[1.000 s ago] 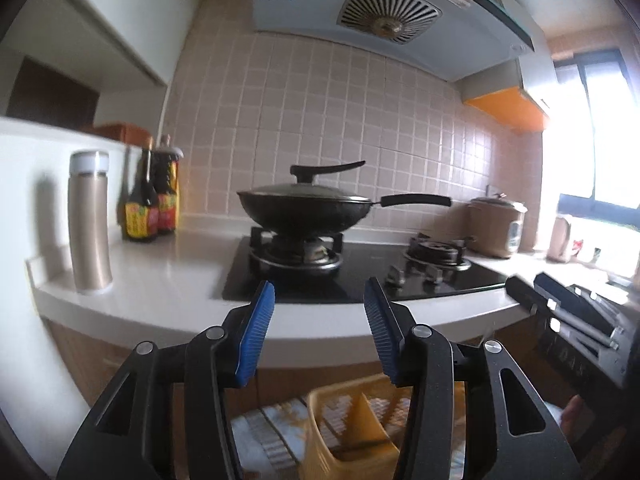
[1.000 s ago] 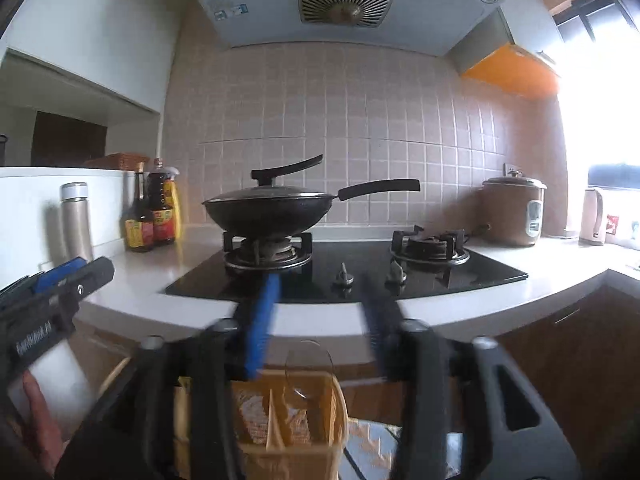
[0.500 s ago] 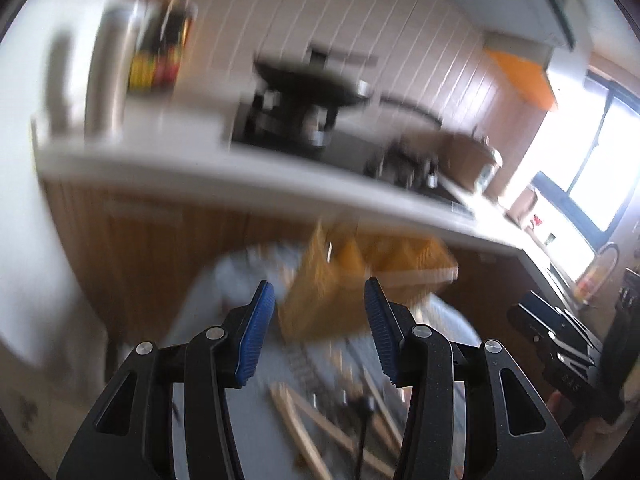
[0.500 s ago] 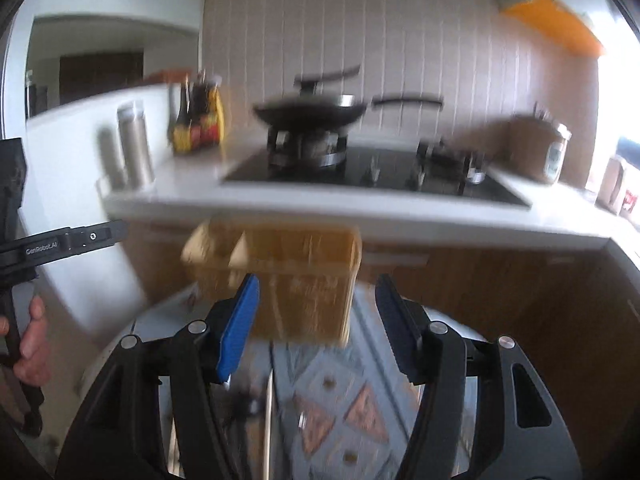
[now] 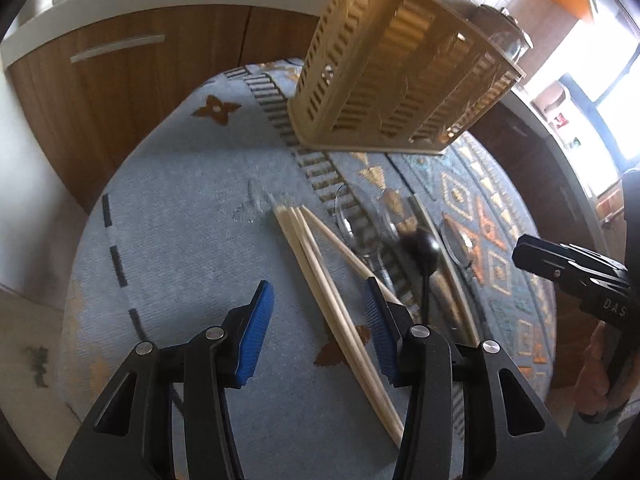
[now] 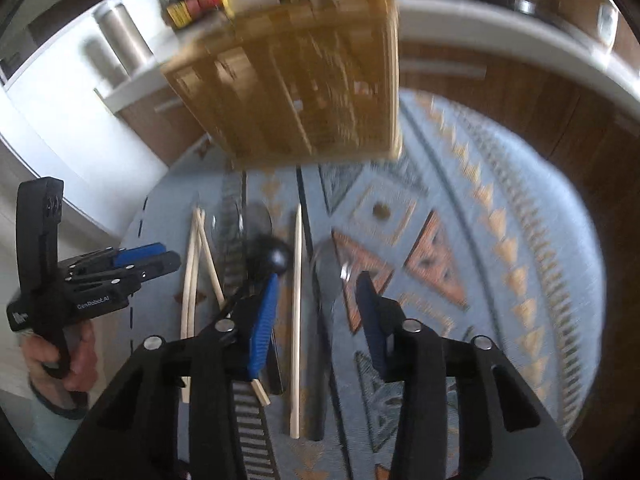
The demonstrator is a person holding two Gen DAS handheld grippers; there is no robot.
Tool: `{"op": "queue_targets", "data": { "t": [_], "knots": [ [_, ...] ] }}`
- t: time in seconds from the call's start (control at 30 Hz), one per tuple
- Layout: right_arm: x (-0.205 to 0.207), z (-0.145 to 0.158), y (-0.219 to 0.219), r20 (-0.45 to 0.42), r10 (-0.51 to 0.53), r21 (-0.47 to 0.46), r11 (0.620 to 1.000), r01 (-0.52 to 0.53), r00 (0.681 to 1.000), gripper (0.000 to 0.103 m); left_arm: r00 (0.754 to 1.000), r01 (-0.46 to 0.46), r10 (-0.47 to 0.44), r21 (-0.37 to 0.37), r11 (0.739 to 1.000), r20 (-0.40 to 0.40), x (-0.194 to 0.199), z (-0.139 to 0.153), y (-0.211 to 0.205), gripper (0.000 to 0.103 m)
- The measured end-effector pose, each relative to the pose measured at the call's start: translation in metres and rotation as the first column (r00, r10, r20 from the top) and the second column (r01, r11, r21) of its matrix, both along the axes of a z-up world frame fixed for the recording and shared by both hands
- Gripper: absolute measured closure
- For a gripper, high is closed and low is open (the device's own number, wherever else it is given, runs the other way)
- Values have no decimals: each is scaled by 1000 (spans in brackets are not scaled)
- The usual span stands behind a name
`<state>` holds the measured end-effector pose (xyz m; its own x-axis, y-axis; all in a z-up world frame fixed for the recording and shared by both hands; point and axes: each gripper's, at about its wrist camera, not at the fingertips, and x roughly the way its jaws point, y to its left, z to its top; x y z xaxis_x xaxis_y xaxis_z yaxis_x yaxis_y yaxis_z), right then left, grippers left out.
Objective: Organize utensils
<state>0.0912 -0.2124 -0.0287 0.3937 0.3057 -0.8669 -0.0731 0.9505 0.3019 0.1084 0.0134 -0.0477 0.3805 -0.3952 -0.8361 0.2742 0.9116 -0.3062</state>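
Hovering empty, jaws apart, the left gripper [image 5: 316, 328] hangs over the chopsticks [image 5: 320, 280] on the blue mat [image 5: 180, 200]; the right gripper [image 6: 316, 312], likewise spread, sits above a lone chopstick [image 6: 296, 300] and what looks like a spoon [image 6: 276, 258], though blur hides detail. Best to close across one stick's middle. The basket [image 5: 384, 76] stands beyond, with free mat leftward.

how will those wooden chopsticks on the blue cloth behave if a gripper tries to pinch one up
The chopsticks look thin, straight and stiff, so one probably won't bend. They lie flat on the cloth, several touching, so a pinch may catch two. They look light and, if round, might roll when nudged. Both the left gripper and right gripper are open above them.
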Motion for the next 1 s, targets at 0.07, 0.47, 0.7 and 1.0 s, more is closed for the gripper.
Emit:
{"op": "queue_targets", "data": {
  "t": [0.07,0.47,0.7,1.0],
  "knots": [
    [2,-8,-2,-21,-6,12,1000,7,1000,68,1000,0,0,26,1000,8,-1,-4,-3,59],
    [10,-38,22,-84,48,-38,998,-51,995,68,988,63,-91,206,976,125,-22,-1,-20,79],
    [17,-44,42,-60,72,-123,989,-79,996,81,990,135,-137,54,989,43,-16,-5,13,89],
    [23,-49,43,-54,74,-122,989,-80,996,92,995,79,-85,-124,989,-46,-4,-12,37,75]
  ]
}}
